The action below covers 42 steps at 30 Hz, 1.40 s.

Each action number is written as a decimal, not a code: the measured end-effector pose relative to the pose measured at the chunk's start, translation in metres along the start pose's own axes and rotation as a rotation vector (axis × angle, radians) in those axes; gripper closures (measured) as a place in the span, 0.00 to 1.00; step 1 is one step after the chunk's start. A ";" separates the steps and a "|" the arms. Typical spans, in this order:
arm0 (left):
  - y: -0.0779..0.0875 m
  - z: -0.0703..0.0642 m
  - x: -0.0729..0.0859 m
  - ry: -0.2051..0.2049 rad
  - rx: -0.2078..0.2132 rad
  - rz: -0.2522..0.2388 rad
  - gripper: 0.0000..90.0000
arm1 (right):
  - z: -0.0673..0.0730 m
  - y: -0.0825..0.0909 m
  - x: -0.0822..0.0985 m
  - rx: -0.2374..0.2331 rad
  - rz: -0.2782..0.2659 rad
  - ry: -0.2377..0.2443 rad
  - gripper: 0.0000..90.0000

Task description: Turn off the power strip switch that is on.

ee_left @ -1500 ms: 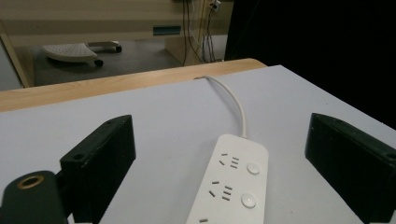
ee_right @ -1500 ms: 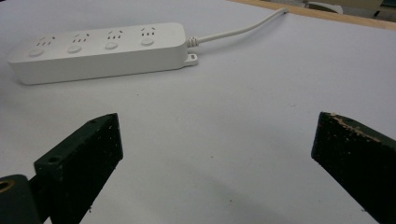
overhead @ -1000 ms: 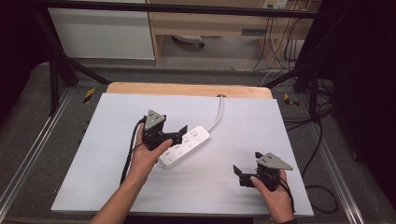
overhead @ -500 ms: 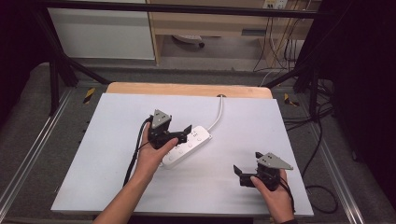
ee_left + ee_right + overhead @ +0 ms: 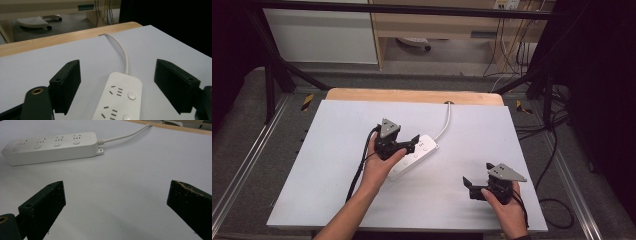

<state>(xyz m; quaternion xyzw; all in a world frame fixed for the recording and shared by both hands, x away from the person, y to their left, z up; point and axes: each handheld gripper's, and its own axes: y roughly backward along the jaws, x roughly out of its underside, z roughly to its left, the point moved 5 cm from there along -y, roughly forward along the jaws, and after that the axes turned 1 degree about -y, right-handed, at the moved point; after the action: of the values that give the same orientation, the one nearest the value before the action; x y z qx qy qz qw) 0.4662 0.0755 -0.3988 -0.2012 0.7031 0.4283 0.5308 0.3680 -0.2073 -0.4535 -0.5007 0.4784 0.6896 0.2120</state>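
The white power strip (image 5: 414, 156) lies flat near the middle of the pale table top (image 5: 337, 125), angled so that its cord end points to the far right, and its white cord (image 5: 445, 121) curves away to the far edge, where a strip of bare wood (image 5: 412, 96) shows. The left gripper (image 5: 411, 145) sits right over the strip, held in the person's left hand (image 5: 379, 165), and its 2 black jaws straddle the strip's far end, 1 on each side. In the left gripper view the power strip (image 5: 120, 97) runs up between those jaws with a clear gap on both sides, so the pads touch nothing; the jaws have just been closing in, yet they stand spread wide around it. The cord (image 5: 122, 51) leaves the strip's far end and bends off to the table's edge. Over at the near right, the right gripper (image 5: 468, 184) rests low by the table's near edge in the right hand (image 5: 507, 210), well apart from the strip. In the right gripper view its 2 jaws gape wide over bare table, with the strip (image 5: 51, 146) lying sideways farther off, 4 sockets and 4 round buttons showing on top.
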 end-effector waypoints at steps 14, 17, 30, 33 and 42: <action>-0.004 -0.001 0.008 -0.023 0.001 0.068 0.49 | 0.000 -0.001 0.001 -0.004 0.010 0.003 0.02; -0.003 -0.004 0.009 -0.013 -0.008 0.063 0.56 | -0.001 -0.001 0.001 -0.004 0.011 -0.002 0.02; -0.009 -0.009 0.018 -0.041 0.042 0.071 0.81 | -0.002 -0.003 0.002 -0.009 0.016 -0.001 0.02; -0.010 -0.009 0.020 -0.031 0.060 0.081 0.86 | -0.002 -0.003 0.002 -0.009 0.019 -0.002 0.02; -0.016 -0.004 0.029 -0.041 0.037 0.105 0.95 | -0.002 -0.003 0.002 -0.012 0.020 0.005 0.02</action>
<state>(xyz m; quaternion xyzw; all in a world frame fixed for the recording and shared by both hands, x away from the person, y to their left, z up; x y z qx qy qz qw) 0.4655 0.0679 -0.4316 -0.1454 0.7094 0.4468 0.5254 0.3704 -0.2080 -0.4566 -0.4987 0.4799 0.6933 0.2011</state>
